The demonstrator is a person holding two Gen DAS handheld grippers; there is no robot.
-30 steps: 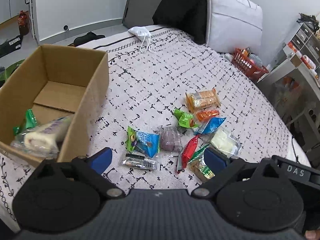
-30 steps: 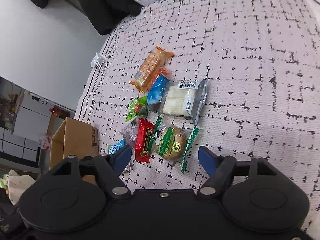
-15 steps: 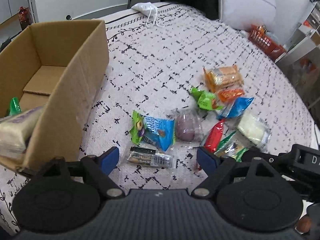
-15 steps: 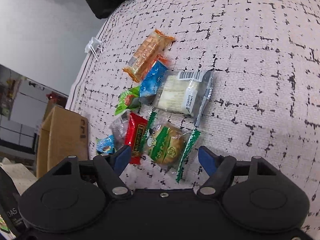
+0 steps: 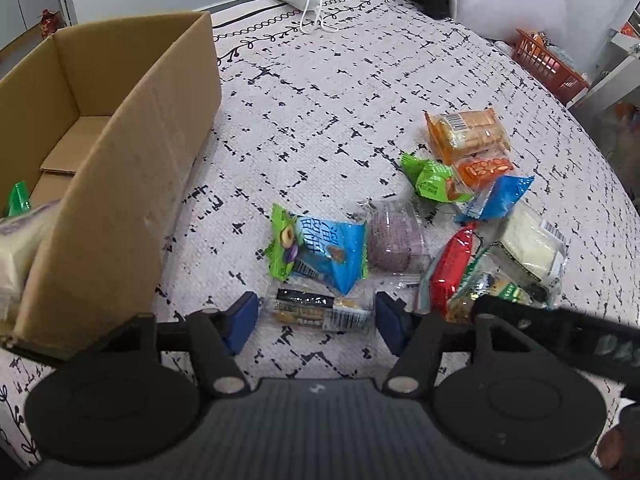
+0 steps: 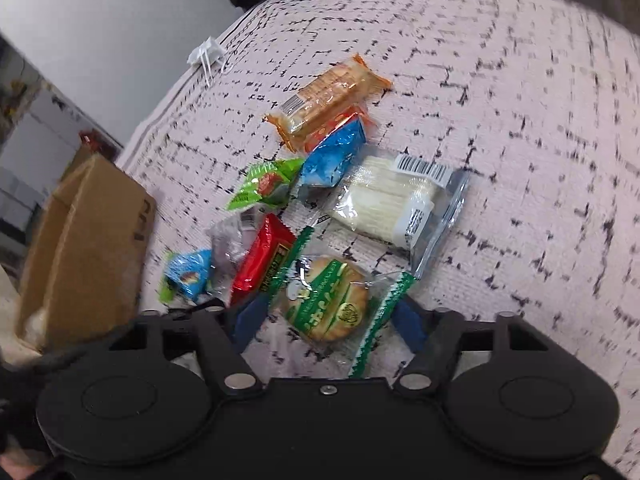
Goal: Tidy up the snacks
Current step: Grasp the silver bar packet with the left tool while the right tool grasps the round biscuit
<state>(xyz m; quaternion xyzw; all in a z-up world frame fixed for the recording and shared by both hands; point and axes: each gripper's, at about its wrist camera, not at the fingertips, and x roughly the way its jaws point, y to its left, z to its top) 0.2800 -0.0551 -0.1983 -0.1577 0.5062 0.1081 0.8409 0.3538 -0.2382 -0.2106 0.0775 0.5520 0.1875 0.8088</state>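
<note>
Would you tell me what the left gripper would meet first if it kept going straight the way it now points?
Most likely the clear-wrapped snack bar, lying between the closing jaws of the left gripper; the pads seem not yet to press it.

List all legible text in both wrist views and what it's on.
"DAS" (cut off): white letters on the black right gripper body, left wrist view.
Chinese characters on the blue-and-green snack pouch: visible, too distorted to transcribe.
Orange sachet: white print, unreadable.
Round biscuit in the green-and-clear wrapper: white print and gold seal, too blurred.
Barcode labels on the white cake pack and orange cracker pack: digits too small.
</note>
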